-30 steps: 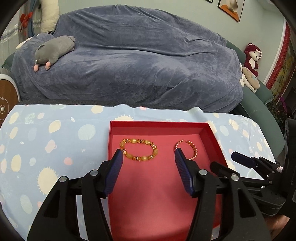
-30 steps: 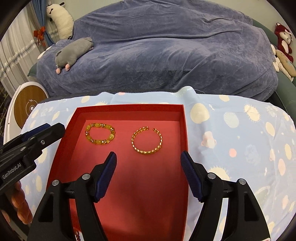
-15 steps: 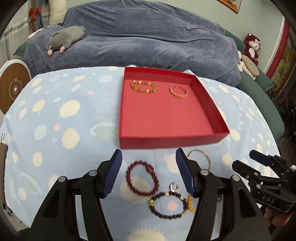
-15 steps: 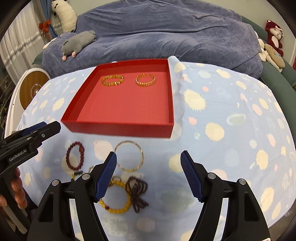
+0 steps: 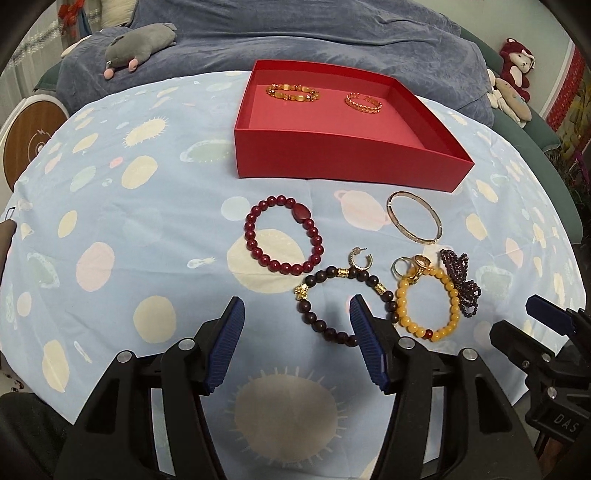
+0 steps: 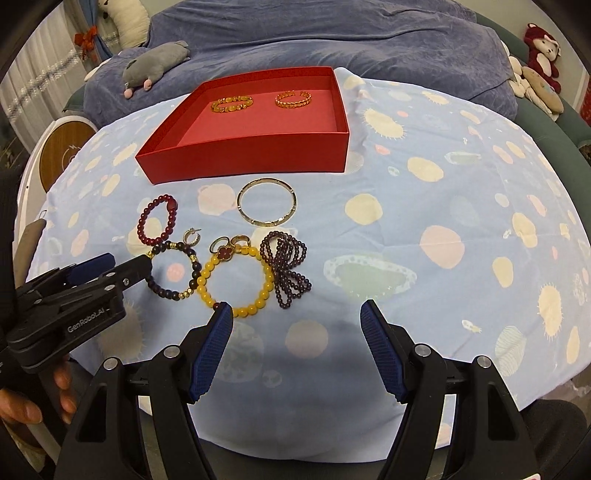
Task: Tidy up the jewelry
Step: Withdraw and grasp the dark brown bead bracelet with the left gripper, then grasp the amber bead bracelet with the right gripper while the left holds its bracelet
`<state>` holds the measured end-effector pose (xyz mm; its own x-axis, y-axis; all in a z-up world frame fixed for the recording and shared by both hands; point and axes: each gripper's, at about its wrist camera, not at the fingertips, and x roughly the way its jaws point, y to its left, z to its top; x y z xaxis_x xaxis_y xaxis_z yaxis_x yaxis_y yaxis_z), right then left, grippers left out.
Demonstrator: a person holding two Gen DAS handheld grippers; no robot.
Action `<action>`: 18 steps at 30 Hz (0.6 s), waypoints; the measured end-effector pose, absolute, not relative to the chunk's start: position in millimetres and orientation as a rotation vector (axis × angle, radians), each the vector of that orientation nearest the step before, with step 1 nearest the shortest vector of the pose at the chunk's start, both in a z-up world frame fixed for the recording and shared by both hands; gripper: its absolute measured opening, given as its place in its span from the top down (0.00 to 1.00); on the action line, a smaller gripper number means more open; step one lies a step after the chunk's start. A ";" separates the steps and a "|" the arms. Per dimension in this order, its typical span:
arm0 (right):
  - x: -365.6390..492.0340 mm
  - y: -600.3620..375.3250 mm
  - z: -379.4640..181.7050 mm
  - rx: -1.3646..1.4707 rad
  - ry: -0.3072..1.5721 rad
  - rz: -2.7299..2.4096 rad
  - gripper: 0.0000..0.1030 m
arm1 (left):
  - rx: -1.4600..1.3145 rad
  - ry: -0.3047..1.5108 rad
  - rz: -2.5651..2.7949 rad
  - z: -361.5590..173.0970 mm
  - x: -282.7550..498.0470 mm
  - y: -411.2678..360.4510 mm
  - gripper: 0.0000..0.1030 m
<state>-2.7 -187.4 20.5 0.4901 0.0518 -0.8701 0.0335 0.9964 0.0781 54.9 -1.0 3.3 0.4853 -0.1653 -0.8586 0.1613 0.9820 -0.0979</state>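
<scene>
A red tray (image 5: 347, 155) (image 6: 243, 157) holds an amber bead bracelet (image 5: 293, 92) (image 6: 231, 104) and a gold chain bangle (image 5: 364, 103) (image 6: 293, 99). In front of it on the cloth lie a dark red bead bracelet (image 5: 282, 236) (image 6: 157, 221), a thin gold bangle (image 5: 413, 221) (image 6: 266, 206), a dark brown bead bracelet (image 5: 343, 304) (image 6: 173, 271), a yellow bead bracelet (image 5: 428, 304) (image 6: 234, 282), a purple bead strand (image 5: 461, 282) (image 6: 286, 269), a small hoop earring (image 5: 360, 258) and rings (image 6: 231, 245). My left gripper (image 5: 295, 332) is open above the near cloth. My right gripper (image 6: 297, 332) is open and empty.
The table wears a light blue cloth with spots (image 5: 110, 221). Behind it is a sofa under a blue-grey cover (image 5: 295, 33) with a grey plush toy (image 5: 136, 40). More plush toys (image 5: 517, 66) sit at the right. A round wooden-faced object (image 5: 26, 140) stands at the left.
Both grippers have pulled back from over the tray toward the table's near edge. The loose jewelry in front of the tray has come into view. Both stay open.
</scene>
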 end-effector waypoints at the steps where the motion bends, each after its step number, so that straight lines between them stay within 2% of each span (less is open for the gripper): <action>1: -2.8 -187.0 19.1 0.086 1.062 0.010 0.34 | -0.002 1.050 -0.201 0.7 56.3 -3.4 0.48; 7: -1.8 -190.0 13.1 0.096 1.075 0.002 0.34 | 0.074 1.043 -0.192 -9.0 55.6 -12.4 0.60; 9: -1.2 -191.8 10.6 0.110 1.081 0.000 0.34 | 0.087 1.034 -0.196 -8.6 54.4 -12.0 0.79; 12: -0.4 -192.1 7.6 0.130 1.088 0.000 0.34 | 0.074 1.036 -0.194 -7.9 53.5 -7.3 0.93; 16: 0.2 -187.8 4.1 0.157 1.101 0.012 0.34 | 0.043 1.039 -0.180 -6.8 48.4 2.8 0.93; 18: -0.2 -183.1 0.9 0.177 1.114 0.033 0.38 | 0.032 1.042 -0.173 -7.4 45.4 7.4 0.93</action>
